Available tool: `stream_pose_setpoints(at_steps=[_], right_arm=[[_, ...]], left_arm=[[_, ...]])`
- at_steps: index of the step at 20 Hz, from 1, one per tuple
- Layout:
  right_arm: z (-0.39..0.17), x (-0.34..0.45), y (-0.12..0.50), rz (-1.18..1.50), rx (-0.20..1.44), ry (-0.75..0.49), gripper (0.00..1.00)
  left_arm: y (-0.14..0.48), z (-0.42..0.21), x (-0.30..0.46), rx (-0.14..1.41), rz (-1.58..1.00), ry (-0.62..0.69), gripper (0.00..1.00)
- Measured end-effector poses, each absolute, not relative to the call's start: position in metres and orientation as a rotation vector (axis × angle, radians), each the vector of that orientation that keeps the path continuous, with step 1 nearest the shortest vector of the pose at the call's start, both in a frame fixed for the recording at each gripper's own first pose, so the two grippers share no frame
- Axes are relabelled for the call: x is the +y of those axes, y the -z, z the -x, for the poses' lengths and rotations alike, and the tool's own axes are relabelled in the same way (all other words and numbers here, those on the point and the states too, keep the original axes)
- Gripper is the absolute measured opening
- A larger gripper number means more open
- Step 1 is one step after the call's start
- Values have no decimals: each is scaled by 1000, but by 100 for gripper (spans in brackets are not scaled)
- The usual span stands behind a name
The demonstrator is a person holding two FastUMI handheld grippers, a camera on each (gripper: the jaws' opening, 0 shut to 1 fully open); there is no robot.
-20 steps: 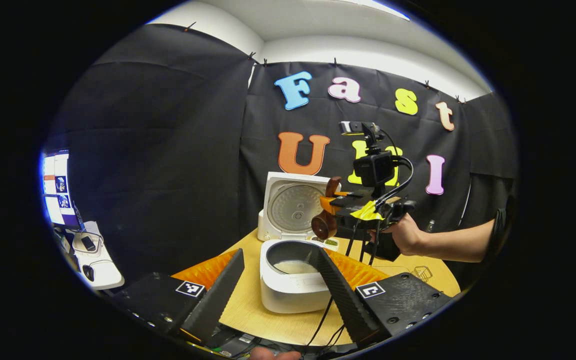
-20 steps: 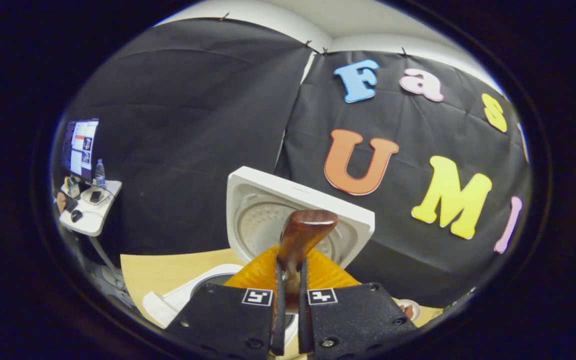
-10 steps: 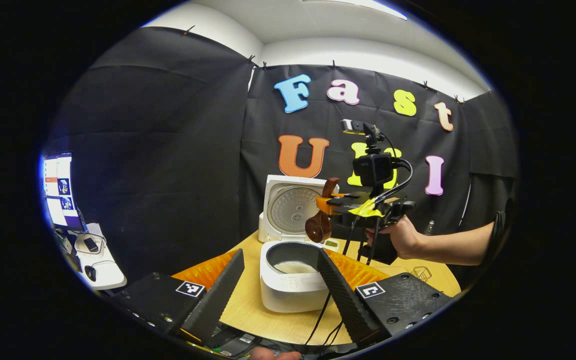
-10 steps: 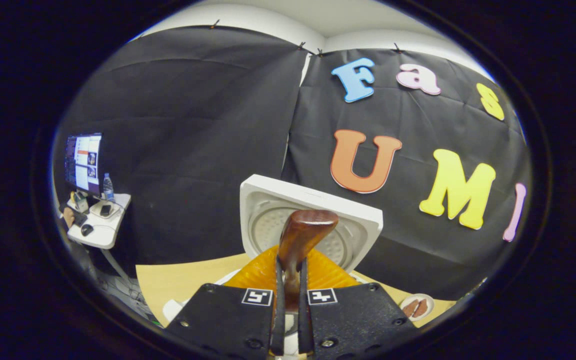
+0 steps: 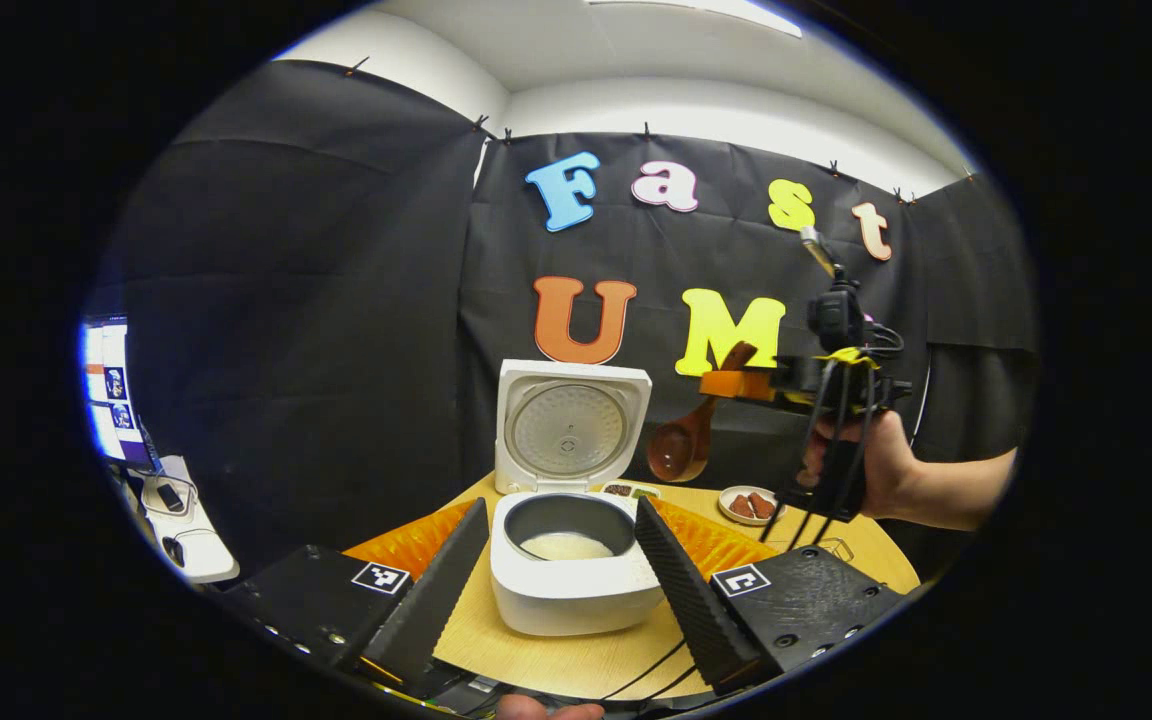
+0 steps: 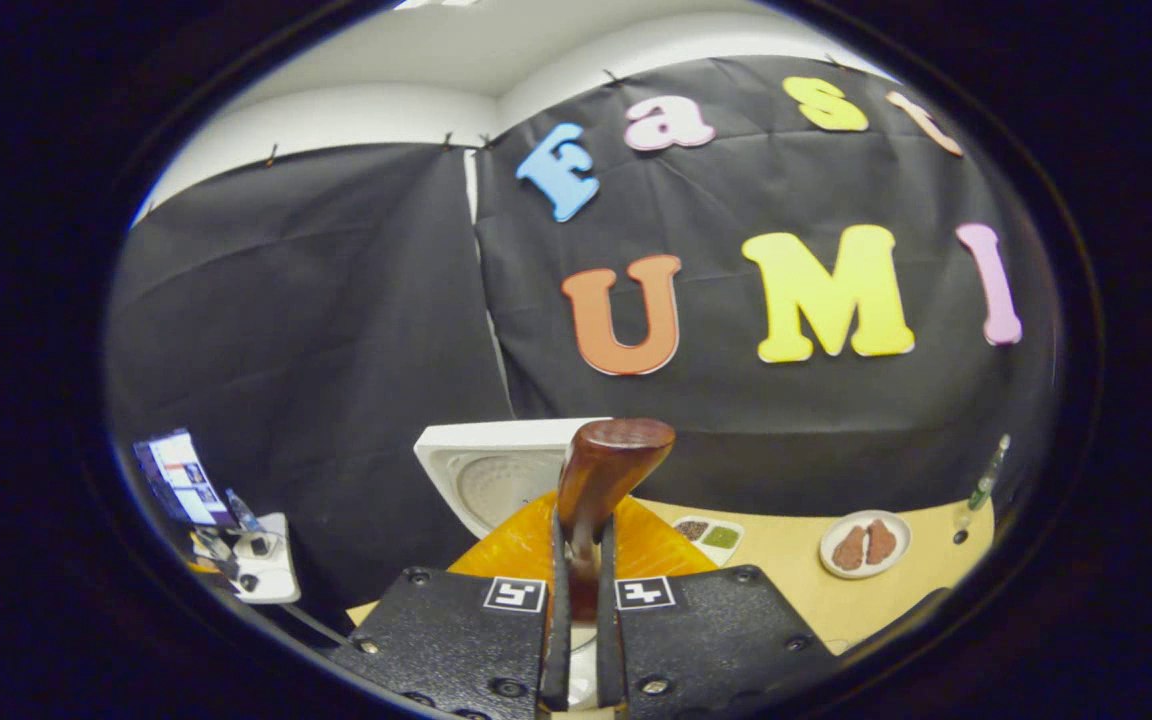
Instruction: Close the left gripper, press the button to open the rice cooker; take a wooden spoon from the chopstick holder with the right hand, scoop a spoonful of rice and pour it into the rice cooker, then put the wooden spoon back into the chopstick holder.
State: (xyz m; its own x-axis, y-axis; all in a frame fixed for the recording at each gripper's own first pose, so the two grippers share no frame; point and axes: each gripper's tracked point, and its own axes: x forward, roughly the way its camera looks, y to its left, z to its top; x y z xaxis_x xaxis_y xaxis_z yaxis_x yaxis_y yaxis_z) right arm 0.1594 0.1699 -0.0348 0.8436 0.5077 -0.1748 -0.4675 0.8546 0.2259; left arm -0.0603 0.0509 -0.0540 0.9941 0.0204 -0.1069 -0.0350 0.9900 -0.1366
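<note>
the right gripper (image 6: 576, 560) is clamped on the wooden spoon (image 5: 681, 448), held up to the right of the open rice cooker (image 5: 571, 560); rice lies in its pot. the left gripper (image 5: 561, 560) hangs spread wide, empty, before the cooker on the table (image 5: 536, 655).

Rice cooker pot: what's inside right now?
In the left gripper view, the open rice cooker holds a shallow layer of white rice in its dark inner pot. The pot's near wall covers the front of the bottom.
</note>
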Motion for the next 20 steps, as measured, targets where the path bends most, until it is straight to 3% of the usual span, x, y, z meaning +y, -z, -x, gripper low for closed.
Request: stream_pose_setpoints(at_steps=[6, 14, 20], right_arm=[[-142, 29, 32, -215, 199, -304, 12], [-102, -150, 101, -287, 289, 58, 12], [-107, -199, 161, -366, 358, 156, 12]], left_arm=[[55, 32, 8, 109, 129, 85, 94], [46, -15, -57, 110, 176, 225, 94], [49, -31, -80, 146, 161, 253, 94]])
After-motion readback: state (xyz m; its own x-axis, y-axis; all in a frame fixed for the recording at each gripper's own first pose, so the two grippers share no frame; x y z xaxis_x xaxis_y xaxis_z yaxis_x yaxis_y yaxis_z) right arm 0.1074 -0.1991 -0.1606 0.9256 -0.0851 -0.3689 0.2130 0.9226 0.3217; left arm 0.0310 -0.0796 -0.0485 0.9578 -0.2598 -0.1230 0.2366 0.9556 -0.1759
